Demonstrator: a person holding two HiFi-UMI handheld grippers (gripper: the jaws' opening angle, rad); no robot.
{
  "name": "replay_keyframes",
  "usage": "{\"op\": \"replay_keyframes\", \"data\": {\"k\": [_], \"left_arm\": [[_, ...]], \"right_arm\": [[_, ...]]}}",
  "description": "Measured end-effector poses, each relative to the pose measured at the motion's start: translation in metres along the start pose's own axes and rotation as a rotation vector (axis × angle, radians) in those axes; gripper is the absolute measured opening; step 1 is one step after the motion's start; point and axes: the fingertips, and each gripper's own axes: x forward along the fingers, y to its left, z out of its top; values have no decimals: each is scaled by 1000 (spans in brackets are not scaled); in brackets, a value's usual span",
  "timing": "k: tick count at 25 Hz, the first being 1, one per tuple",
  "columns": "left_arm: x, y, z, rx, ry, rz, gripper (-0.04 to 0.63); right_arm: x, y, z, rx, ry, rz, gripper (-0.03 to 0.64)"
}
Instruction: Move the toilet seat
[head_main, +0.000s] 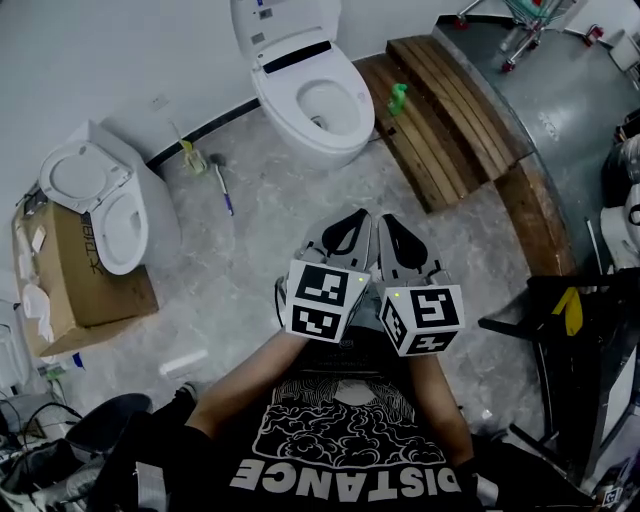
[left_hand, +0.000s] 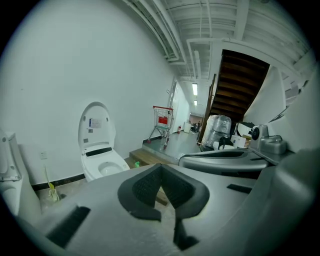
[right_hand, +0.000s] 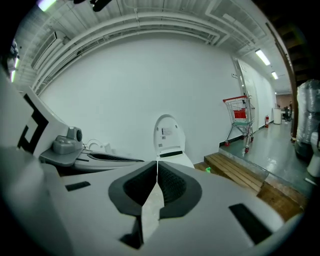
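A white toilet (head_main: 310, 100) stands against the far wall with its lid raised and the seat ring (head_main: 335, 128) down over the bowl. It also shows in the left gripper view as the toilet (left_hand: 97, 152) and in the right gripper view as the toilet (right_hand: 169, 137). My left gripper (head_main: 358, 216) and right gripper (head_main: 385, 222) are held side by side in front of my chest, well short of the toilet. Both point toward it. The left gripper (left_hand: 161, 171) is shut with nothing in it, and so is the right gripper (right_hand: 157, 169).
A second white toilet (head_main: 100, 200) sits at the left beside a cardboard box (head_main: 70, 285). A toilet brush (head_main: 222, 185) and a yellow bottle (head_main: 190, 155) lie near the wall. A wooden step (head_main: 450, 115) with a green bottle (head_main: 398, 98) is right of the toilet. Black equipment (head_main: 580, 340) stands at the right.
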Motion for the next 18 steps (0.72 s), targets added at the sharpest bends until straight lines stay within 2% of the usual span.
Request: {"op": "replay_keyframes", "data": {"k": [10, 18], "left_arm": [[57, 18, 16, -13, 9, 38, 12], [136, 27, 39, -32, 45, 70, 12]], "right_arm": [[42, -44, 8, 13, 15, 29, 20], [93, -110, 26, 37, 47, 68, 20]]}}
